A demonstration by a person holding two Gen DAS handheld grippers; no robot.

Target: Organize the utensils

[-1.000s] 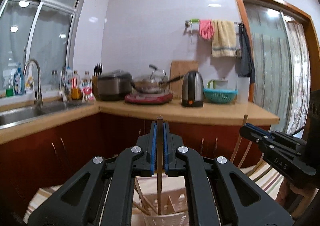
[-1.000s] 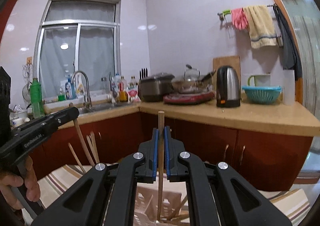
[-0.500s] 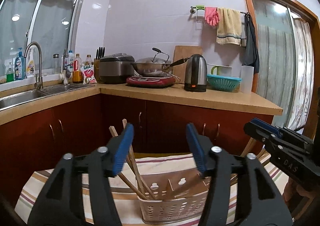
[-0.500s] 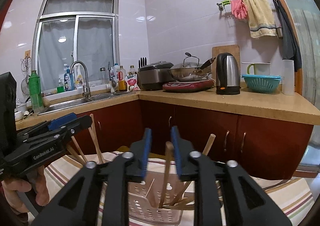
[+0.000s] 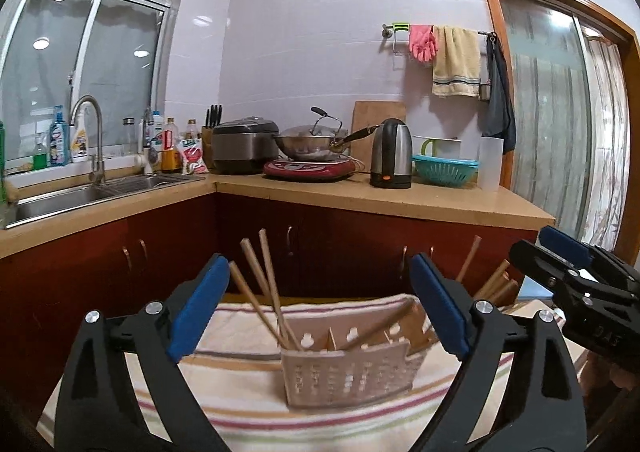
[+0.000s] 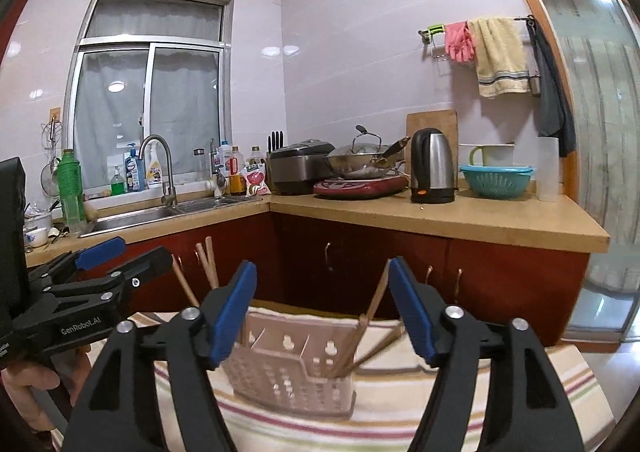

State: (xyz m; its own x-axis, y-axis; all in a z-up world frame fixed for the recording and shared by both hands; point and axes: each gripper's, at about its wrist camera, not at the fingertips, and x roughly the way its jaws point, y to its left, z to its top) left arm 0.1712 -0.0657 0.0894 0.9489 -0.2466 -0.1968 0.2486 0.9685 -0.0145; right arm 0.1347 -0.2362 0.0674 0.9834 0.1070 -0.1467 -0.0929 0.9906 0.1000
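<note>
Knocking the slanted chopsticks (image 5: 266,284) could tip the light basket (image 5: 352,368); left gripper (image 5: 320,308) and right gripper (image 6: 322,304), both just opened wide and empty, hover close before it.

Wide-open left gripper (image 5: 320,308) low in frame, chopsticks (image 5: 266,286) leaning in the basket (image 5: 352,376) at lower centre.

Wooden chopsticks (image 5: 267,284) — leaning tilted, ends splayed — in a perforated white utensil basket (image 5: 344,372), divided compartments
</note>
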